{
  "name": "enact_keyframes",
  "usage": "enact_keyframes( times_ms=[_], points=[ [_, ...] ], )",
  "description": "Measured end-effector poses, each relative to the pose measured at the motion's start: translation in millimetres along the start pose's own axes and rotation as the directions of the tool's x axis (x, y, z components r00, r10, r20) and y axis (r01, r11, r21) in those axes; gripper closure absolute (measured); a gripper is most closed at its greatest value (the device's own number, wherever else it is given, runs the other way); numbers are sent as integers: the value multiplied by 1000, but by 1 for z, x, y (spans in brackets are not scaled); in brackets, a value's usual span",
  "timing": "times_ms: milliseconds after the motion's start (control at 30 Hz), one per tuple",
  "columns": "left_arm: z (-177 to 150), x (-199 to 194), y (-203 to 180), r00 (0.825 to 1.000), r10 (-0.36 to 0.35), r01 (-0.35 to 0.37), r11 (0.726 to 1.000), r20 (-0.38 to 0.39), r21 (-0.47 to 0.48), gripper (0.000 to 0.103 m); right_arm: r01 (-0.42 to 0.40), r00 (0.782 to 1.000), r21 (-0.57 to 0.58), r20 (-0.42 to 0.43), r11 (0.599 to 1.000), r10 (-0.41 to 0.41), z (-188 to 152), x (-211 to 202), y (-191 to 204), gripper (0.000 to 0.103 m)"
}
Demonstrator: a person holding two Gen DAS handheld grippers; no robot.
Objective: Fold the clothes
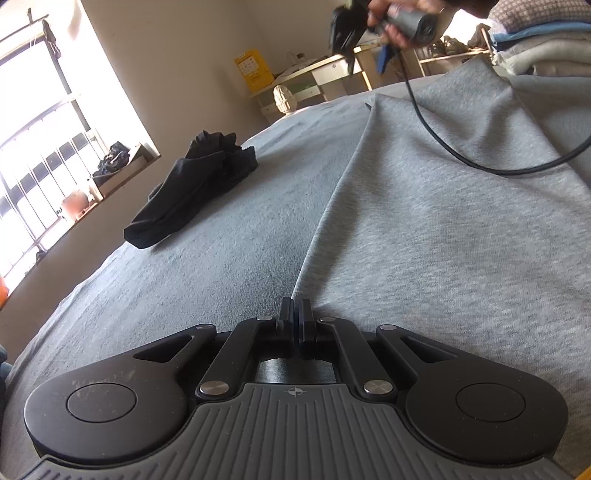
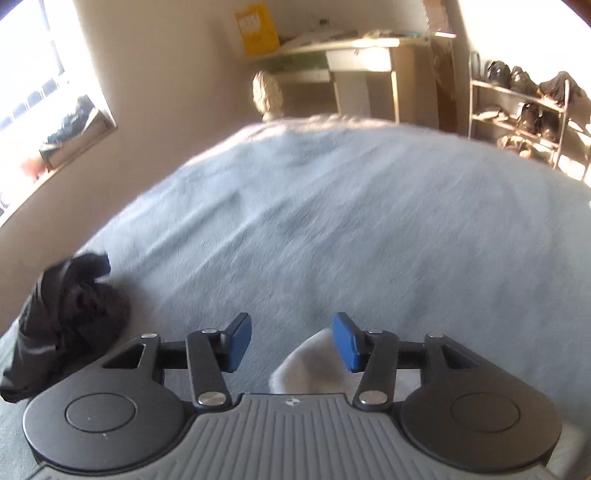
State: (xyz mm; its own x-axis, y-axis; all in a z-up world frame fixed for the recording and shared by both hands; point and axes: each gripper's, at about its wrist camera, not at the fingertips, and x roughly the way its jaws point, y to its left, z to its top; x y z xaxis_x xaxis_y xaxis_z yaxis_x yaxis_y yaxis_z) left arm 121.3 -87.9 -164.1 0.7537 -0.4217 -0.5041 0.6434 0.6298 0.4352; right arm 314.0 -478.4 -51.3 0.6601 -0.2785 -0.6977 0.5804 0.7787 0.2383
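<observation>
A light grey garment [image 1: 443,229] lies spread over the right part of the bed, and its folded edge runs straight down into my left gripper [image 1: 295,310]. That gripper is shut on this edge, low against the bed. In the right wrist view my right gripper [image 2: 291,343] is open above the bed, its blue pads [image 2: 347,343] wide apart and empty. A pale corner of cloth [image 2: 310,373] shows just beneath it. A crumpled black garment [image 1: 192,184] lies apart on the left of the bed [image 2: 62,325].
The grey bed cover [image 1: 207,280] fills most of both views. A hand [image 1: 391,26] holds the right tool high at the back, and its black cable [image 1: 480,164] loops over the grey garment. Folded clothes [image 1: 546,51] are stacked at the far right. A desk [image 2: 351,55] and a shoe rack [image 2: 524,110] stand beyond the bed.
</observation>
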Motion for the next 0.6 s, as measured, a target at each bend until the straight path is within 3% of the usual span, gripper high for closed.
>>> enact_keyframes(
  times_ms=[267,467,600],
  points=[
    [-1,0,-5,1000,19,-19,999,-2,32,103,19,993,251,-115,968,11,-12,-67,-126,48],
    [0,0,-6,1000,23,-22,999,-5,41,103,-17,952,536,-250,844,178,-75,-85,-190,48],
    [0,0,-5,1000,18,-17,999,-6,36,103,-49,927,667,-245,743,282,-99,-90,-203,48]
  ],
)
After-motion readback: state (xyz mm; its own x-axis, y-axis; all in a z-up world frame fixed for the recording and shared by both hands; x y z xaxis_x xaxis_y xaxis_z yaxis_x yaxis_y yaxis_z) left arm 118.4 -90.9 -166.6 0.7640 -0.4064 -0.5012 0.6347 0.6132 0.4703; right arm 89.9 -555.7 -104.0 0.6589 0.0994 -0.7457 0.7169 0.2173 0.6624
